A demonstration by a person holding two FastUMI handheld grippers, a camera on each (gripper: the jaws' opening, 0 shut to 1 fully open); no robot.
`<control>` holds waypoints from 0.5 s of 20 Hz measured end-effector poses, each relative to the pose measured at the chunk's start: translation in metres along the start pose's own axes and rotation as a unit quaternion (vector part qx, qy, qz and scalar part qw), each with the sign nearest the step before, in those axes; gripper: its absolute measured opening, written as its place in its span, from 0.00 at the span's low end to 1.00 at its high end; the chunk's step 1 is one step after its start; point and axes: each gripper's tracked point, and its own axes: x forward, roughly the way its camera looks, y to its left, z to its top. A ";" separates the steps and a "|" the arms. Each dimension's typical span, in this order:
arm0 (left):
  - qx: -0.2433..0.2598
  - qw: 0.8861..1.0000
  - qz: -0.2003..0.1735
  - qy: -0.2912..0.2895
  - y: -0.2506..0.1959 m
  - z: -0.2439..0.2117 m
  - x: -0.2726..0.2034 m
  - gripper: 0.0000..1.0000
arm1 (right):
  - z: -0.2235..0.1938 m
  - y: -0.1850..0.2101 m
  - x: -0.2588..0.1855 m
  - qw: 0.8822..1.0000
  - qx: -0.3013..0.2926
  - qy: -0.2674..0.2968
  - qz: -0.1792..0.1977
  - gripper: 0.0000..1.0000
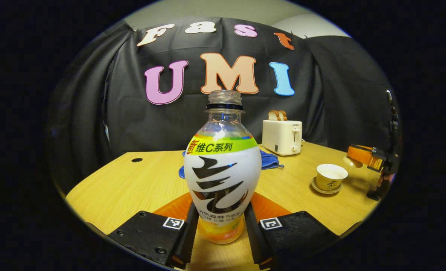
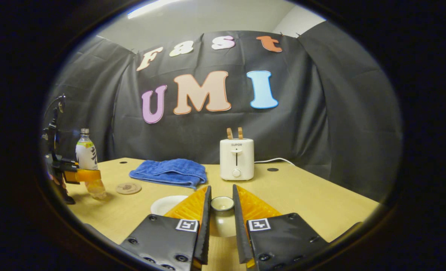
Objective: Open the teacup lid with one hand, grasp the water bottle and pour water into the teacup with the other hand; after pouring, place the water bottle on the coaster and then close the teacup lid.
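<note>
The left tool (image 1: pixel 221 226) hugs the clear plastic water bottle with the white label (image 1: pixel 223 177), cap off, close over the wooden surface (image 1: pixel 132 180). The right tool (image 2: pixel 221 222) squeezes the little round teacup lid (image 2: pixel 222 205), so the small cream teacup (image 1: pixel 331 177) sits open. It may be empty, so pouring, the round brown coaster (image 2: pixel 128 188) and closing are left

My water bottle (image 1: pixel 223 169) wears a white label with bold black brush strokes under a lime-green band edged in orange, its neck clear with a dark ring, its base showing orange. The teacup (image 1: pixel 331 177) is cream with a dark mark. Behind sit a blue towel (image 2: pixel 169 172), a cream-white toaster (image 2: pixel 236 159) and a tan coaster (image 2: pixel 128 188) on my pale wood-grain bench (image 2: pixel 313 203)
</note>
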 end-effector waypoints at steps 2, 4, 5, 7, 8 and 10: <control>0.046 0.999 0.011 0.001 -0.003 0.005 0.001 0.59 | 0.000 -0.003 0.001 1.000 0.000 0.000 0.000 0.33; 0.107 0.994 0.016 -0.001 -0.009 0.013 0.005 0.58 | 0.000 -0.005 0.001 1.000 0.000 0.000 0.000 0.33; 0.133 0.991 0.014 0.002 -0.013 0.013 0.008 0.58 | 0.001 -0.006 0.002 1.000 0.000 0.000 -0.001 0.33; 0.180 0.984 0.005 0.011 -0.025 0.012 0.014 0.58 | 0.000 -0.009 0.001 1.000 0.000 0.000 0.000 0.33; 0.204 0.979 0.001 0.013 -0.033 0.014 0.016 0.58 | 0.000 -0.011 0.001 1.000 0.000 0.000 -0.001 0.33; 0.255 0.967 -0.001 0.010 -0.042 0.021 0.022 0.58 | 0.000 -0.017 0.001 1.000 0.000 0.000 -0.007 0.33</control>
